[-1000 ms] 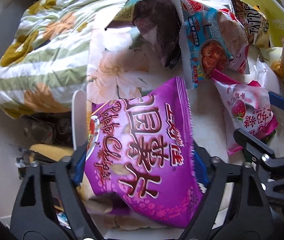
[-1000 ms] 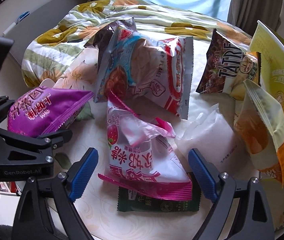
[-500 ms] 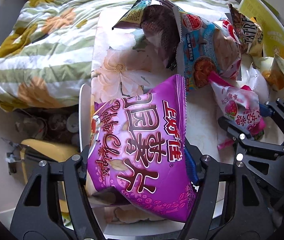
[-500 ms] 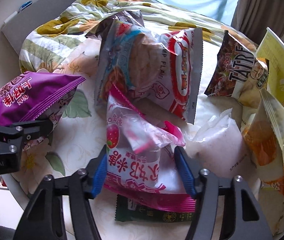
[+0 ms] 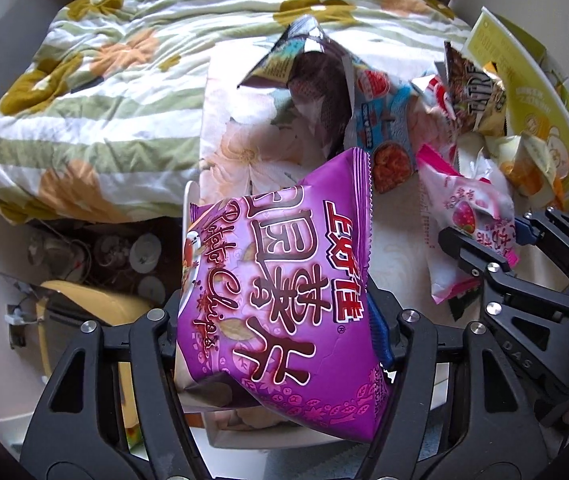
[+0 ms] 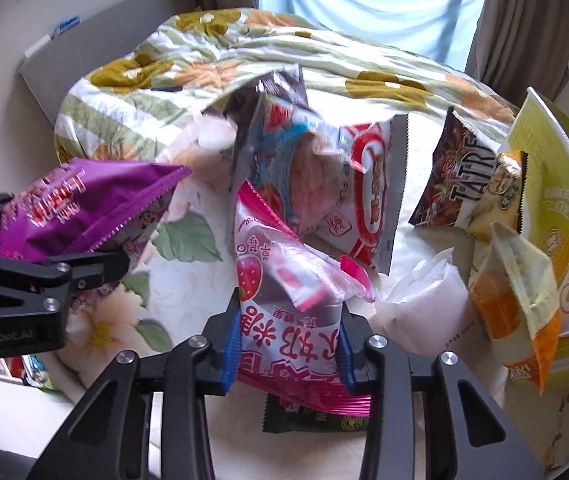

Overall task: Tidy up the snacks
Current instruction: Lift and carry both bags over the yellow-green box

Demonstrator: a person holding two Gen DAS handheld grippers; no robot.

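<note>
Both grippers now pinch a bag, the left gripper [image 5: 280, 344] tightening on the purple chip bag [image 5: 284, 292], the right gripper [image 6: 288, 344] newly clamped on the pink strawberry bag [image 6: 288, 304], ready for sorting.

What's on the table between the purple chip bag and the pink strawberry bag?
Nothing: the right wrist view shows only bare flowered tablecloth between the purple chip bag and the pink strawberry bag.

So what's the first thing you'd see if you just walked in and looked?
The big purple chip bag jumps out first, pinched in the left gripper whose jaws are closing on it. Next is the pink strawberry snack bag, squeezed in the right gripper above a small dark green packet. Behind them, more snack bags stand in a jumble in front of a flowery quilt.
</note>
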